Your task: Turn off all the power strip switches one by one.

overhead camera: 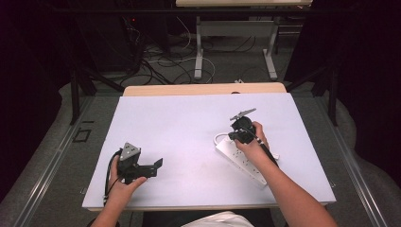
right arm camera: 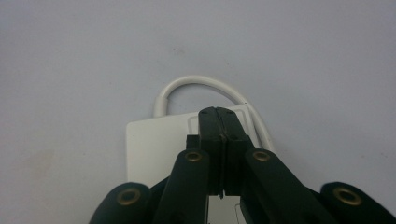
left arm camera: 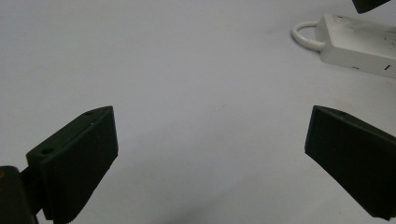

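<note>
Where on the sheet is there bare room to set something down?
The far half of the sheet is bare, and so is the middle strip between the left hand-held gripper and the power strip. It is crowded at right, where the right hand-held gripper sits over the strip's looped cord.

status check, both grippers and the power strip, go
Left gripper open, idle over the white tabletop. Right gripper shut, jaws empty, tips above the white plastic power strip. Nothing in the way.

Left gripper (overhead camera: pixel 158 166) jaws wide; right gripper (right arm camera: pixel 219 114) jaws pressed together.
</note>
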A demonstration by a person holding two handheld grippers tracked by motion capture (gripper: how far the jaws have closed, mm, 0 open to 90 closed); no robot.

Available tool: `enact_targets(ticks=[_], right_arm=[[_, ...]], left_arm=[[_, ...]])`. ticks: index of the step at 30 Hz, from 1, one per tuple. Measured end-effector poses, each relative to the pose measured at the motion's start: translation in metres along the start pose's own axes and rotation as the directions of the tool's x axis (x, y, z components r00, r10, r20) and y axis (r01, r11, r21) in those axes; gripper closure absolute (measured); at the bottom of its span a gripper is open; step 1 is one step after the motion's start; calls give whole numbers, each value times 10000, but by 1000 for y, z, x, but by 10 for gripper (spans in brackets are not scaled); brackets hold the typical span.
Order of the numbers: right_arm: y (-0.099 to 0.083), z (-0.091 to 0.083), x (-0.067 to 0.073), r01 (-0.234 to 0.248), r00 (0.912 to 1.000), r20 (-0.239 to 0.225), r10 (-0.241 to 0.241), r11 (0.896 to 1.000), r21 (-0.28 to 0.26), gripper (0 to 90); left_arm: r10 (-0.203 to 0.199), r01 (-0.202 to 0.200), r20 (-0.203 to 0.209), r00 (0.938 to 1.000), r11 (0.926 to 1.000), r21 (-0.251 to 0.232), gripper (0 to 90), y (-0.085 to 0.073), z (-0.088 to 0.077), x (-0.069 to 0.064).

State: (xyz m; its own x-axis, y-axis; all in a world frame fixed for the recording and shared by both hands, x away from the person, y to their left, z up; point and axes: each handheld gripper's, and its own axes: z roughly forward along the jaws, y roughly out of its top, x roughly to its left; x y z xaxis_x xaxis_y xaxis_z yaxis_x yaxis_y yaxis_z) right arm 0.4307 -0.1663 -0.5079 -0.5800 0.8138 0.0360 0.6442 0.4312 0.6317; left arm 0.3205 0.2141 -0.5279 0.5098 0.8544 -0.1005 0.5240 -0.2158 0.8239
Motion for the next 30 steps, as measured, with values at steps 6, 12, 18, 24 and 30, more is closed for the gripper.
enact_targets(ticks=[6,12,18,24,30], right_arm=[[2,7,0,-7,9999,106,5,9999,172,900],[1,14,-1,-21,9997,224,16,9997,253,900],[1,18,1,5,10000,86,-6,9999,160,900],[3,18,2,7,10000,23,-8,9990,436,900],[3,18,5,19,9999,157,-26,9990,442,900]], left_arm=[[-65,65,36,10000,9999,-104,23,0,0,1],[-5,5,19,10000,10000,-60,23,0,-1,1],[15,-15,5,10000,10000,-88,23,0,-1,2],[-40,41,24,10000,9999,-109,23,0,-2,1],[16,-16,4,10000,9999,-114,23,0,-2,2]])
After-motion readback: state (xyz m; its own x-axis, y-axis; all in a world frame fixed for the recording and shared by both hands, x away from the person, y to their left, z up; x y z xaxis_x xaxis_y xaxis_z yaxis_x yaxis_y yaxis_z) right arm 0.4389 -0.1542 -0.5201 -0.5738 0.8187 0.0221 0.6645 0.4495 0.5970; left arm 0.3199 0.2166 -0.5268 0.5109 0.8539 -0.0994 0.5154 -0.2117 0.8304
